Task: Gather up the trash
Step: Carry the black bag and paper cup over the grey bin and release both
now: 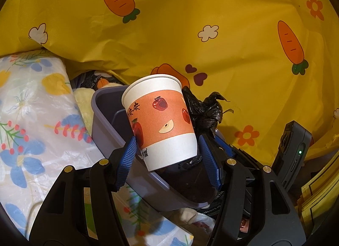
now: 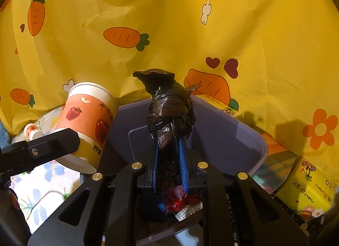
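Note:
A paper cup [image 1: 161, 118] with an orange apple-print band hangs tilted over the rim of a purple bin [image 1: 103, 118], and my left gripper [image 1: 167, 140] is shut on its lower part with both blue pads. From the right wrist, the same cup [image 2: 89, 123] shows at the left, with a black finger of the left gripper [image 2: 53, 146] against it. My right gripper [image 2: 169, 146] is shut on a knotted black trash bag [image 2: 169, 108], held upright above the purple bin [image 2: 228, 140]. The bag's top [image 1: 205, 108] shows just right of the cup.
A yellow carrot-print cloth [image 1: 190, 23] fills the background. A floral plastic bag [image 1: 31, 108] lies left of the bin. Yellow tissue packs [image 2: 307, 188] and a box [image 2: 220, 104] sit at the bin's right. Red wrappers [image 2: 180, 199] lie under the right gripper.

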`<control>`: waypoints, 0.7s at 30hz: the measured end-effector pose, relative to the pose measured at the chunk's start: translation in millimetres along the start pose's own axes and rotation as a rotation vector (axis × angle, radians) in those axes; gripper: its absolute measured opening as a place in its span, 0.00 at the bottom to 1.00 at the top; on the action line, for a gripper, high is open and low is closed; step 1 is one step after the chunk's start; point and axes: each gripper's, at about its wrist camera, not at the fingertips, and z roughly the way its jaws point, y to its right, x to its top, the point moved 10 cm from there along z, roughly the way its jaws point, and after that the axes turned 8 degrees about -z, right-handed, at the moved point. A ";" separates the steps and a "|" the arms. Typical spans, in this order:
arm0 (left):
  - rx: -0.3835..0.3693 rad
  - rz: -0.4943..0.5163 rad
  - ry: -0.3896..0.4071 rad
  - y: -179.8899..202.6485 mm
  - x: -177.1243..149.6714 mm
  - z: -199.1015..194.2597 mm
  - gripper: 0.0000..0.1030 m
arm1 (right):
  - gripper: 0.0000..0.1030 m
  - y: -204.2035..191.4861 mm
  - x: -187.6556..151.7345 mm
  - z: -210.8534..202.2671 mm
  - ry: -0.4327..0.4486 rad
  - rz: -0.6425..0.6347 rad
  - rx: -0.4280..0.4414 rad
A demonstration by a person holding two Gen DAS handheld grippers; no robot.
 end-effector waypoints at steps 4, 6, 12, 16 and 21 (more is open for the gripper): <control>-0.007 -0.014 -0.008 -2.2 0.2 4.6 0.58 | 0.18 0.9 0.1 2.7 -0.003 -0.002 -0.010; -0.009 -0.019 -0.011 -2.5 -0.3 7.4 0.58 | 0.18 0.5 -0.6 3.6 -0.005 -0.004 -0.014; -0.011 -0.019 -0.012 -2.7 0.0 9.6 0.58 | 0.18 -0.1 -1.8 5.6 -0.010 -0.005 -0.016; -0.015 -0.026 -0.010 -4.0 0.5 9.8 0.58 | 0.19 0.5 -2.0 6.3 -0.010 -0.006 -0.018; -0.025 -0.026 -0.012 -2.5 -0.8 10.9 0.58 | 0.23 1.0 -1.8 7.1 -0.005 -0.008 -0.022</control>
